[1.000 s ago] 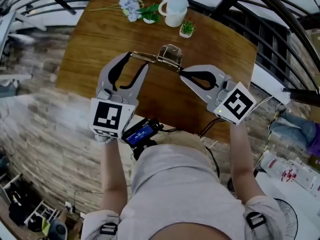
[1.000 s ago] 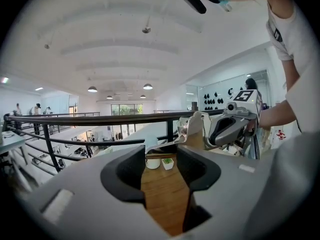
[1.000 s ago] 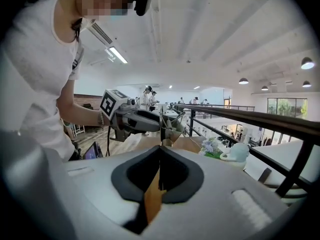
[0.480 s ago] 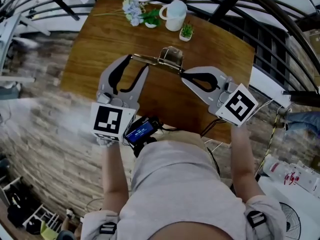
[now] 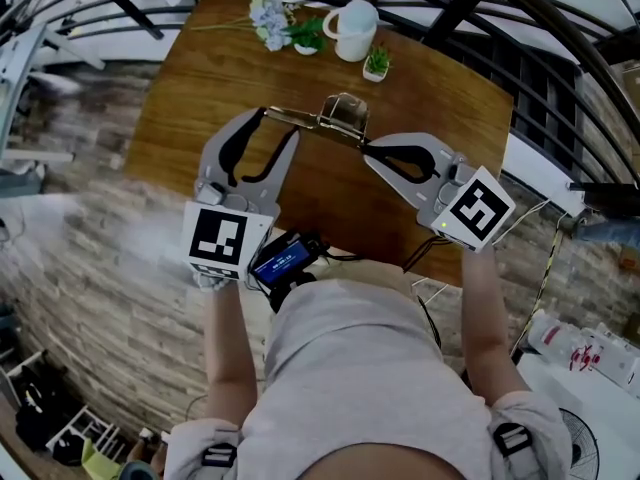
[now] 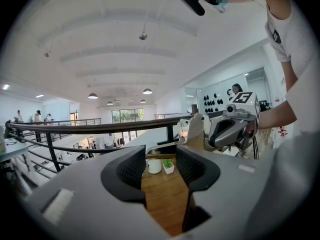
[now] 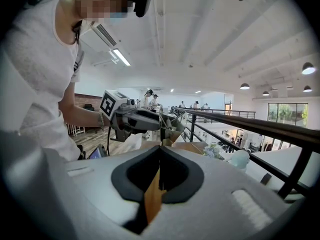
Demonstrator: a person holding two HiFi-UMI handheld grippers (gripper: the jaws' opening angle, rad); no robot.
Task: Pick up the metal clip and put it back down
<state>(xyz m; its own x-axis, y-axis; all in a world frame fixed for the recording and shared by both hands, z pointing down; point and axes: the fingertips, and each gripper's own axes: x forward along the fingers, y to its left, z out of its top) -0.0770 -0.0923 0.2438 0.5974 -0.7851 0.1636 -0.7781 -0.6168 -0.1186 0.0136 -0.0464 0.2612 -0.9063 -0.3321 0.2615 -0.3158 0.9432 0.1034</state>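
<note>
My head camera hangs well above the wooden table (image 5: 220, 78) and faces steeply down, taking in the whole top and my own chest at the near edge. The camera on my left gripper (image 5: 278, 123) rides low over the table's near side, looking almost level along its jaws toward the white mug (image 5: 352, 28) at the far edge. The one on my right gripper (image 5: 362, 146) looks across the table at the left one. All three views share the metal clip (image 5: 340, 116) above the table's middle.
</note>
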